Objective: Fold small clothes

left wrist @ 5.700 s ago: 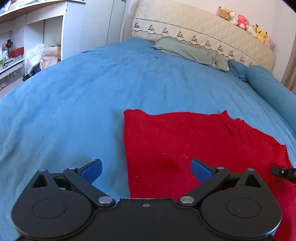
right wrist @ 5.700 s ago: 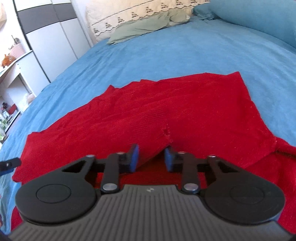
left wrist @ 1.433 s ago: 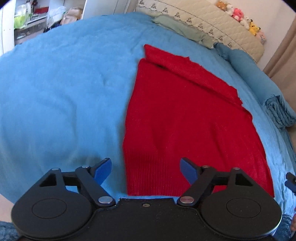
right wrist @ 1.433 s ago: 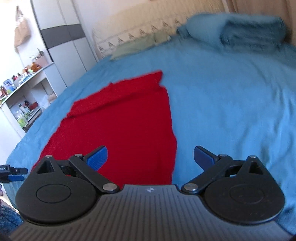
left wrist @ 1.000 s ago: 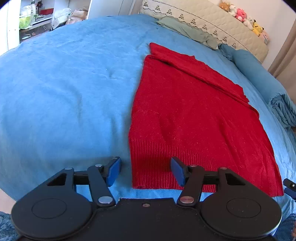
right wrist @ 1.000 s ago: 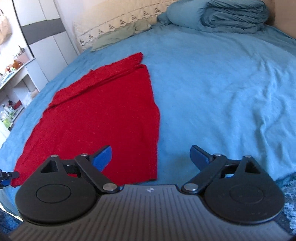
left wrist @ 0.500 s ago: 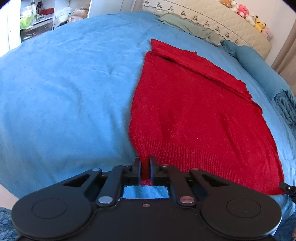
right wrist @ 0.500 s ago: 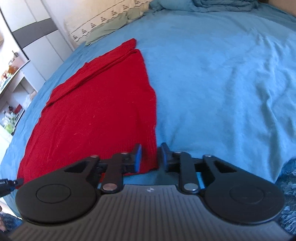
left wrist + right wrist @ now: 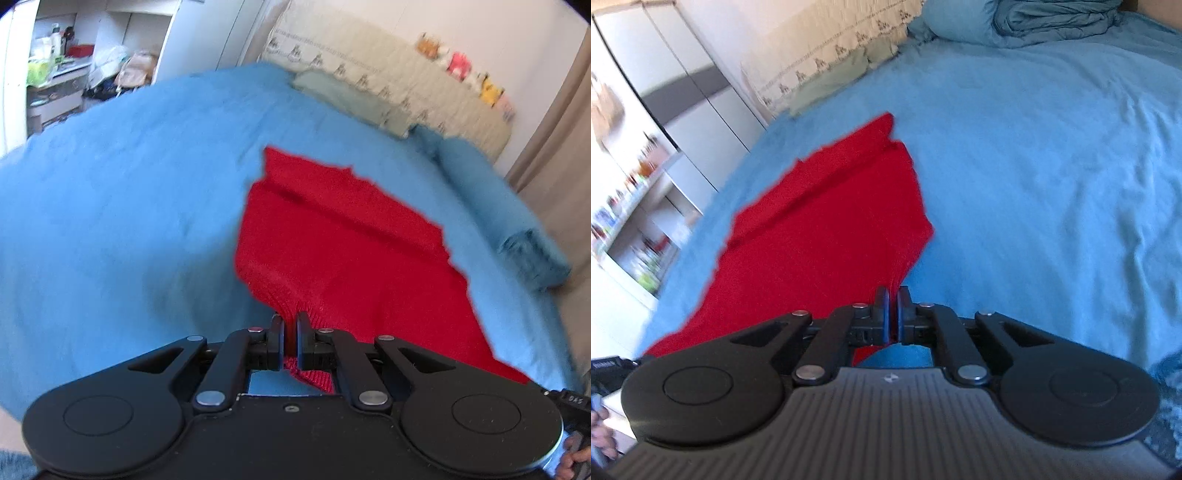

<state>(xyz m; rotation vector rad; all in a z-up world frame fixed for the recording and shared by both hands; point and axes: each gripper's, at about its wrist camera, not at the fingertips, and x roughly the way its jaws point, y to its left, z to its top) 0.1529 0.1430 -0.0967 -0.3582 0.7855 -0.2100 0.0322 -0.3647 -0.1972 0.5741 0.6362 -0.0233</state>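
Red sweater (image 9: 343,251) hem is pinched in both your jaws: left gripper (image 9: 290,338) clamps the near-left corner, right gripper (image 9: 892,317) clamps the near-right corner, both narrow with red knit between them. Corners are raised off the blue bed (image 9: 110,206), rest of the garment lies flat, far end with its folded-in part toward the headboard (image 9: 369,81). Judging from this, you're starting the bottom-to-top fold. Lift both corners evenly, keep the hem taut between your hands, carry it straight toward the far edge, lay it square. Uneven height will probably skew the fold; knit stretches, don't yank.
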